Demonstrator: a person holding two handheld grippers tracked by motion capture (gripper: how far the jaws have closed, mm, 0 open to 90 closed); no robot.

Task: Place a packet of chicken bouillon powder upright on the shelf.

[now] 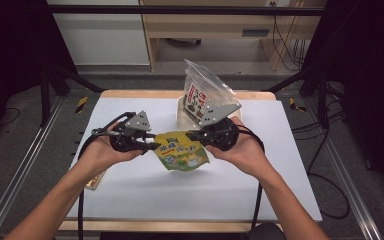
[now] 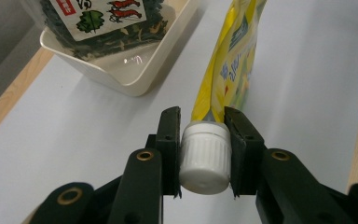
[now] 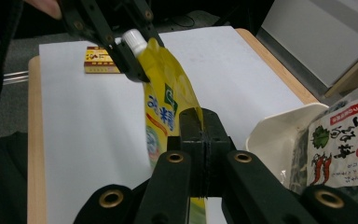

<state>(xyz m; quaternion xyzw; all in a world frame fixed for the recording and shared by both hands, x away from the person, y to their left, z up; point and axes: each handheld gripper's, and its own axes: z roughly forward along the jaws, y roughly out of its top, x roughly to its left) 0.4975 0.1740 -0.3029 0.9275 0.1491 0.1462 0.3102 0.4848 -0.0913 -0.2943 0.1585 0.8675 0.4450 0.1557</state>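
A yellow soft plastic spout pouch (image 1: 181,154) printed with green and white writing, too blurred to read for sure, hangs above the middle of the white table (image 1: 130,190), held between both hands. The left gripper (image 1: 150,146) clamps the pouch's ribbed white screw cap (image 2: 204,157), the left gripper view showing both pads pressed on it, while the right gripper (image 3: 200,122) pinches the pouch's far edge with jaws clenched tight. At the far side a cream plastic tub (image 2: 121,70) holds a clear bag of dark dried greens (image 3: 340,149) with a red-lettered label showing chilli pictures, and the right gripper view adds a small red and yellow box (image 3: 100,61) at the table's near left edge.
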